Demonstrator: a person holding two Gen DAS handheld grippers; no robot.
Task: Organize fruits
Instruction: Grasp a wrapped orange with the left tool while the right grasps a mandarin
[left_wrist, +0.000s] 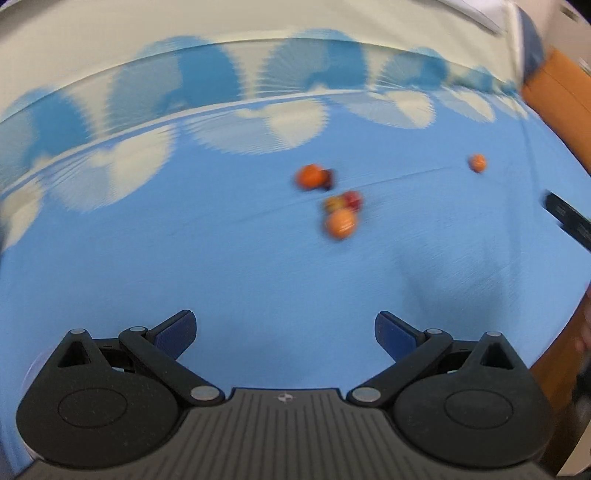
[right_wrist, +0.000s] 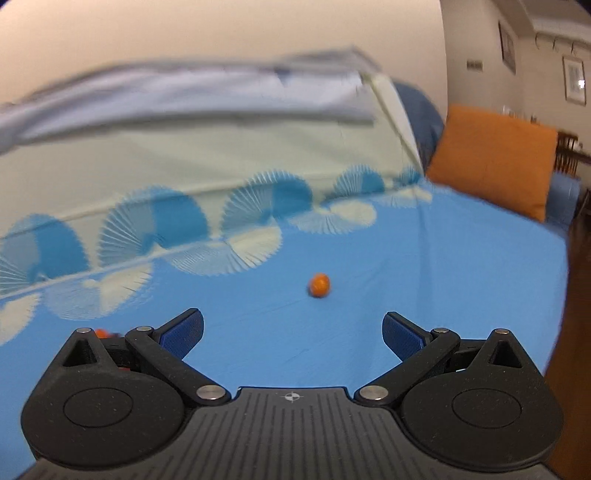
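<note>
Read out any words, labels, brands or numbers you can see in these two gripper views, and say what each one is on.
No readable text.
Small crosshair mark on the left gripper body: a symbol, not lettering.
Same mark on the right gripper.
Framed wall pictures: too small and blurred to read.

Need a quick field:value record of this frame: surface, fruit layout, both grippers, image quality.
surface: blue bedsheet with white fan print
fruit cluster: orange fruit touching a red-yellow fruit; another orange fruit just beyond
lone fruit: small orange, apart from the rest
left gripper: open, empty
right gripper: open, empty, facing the lone orange
background: orange cushion
quality: motion blur
</note>
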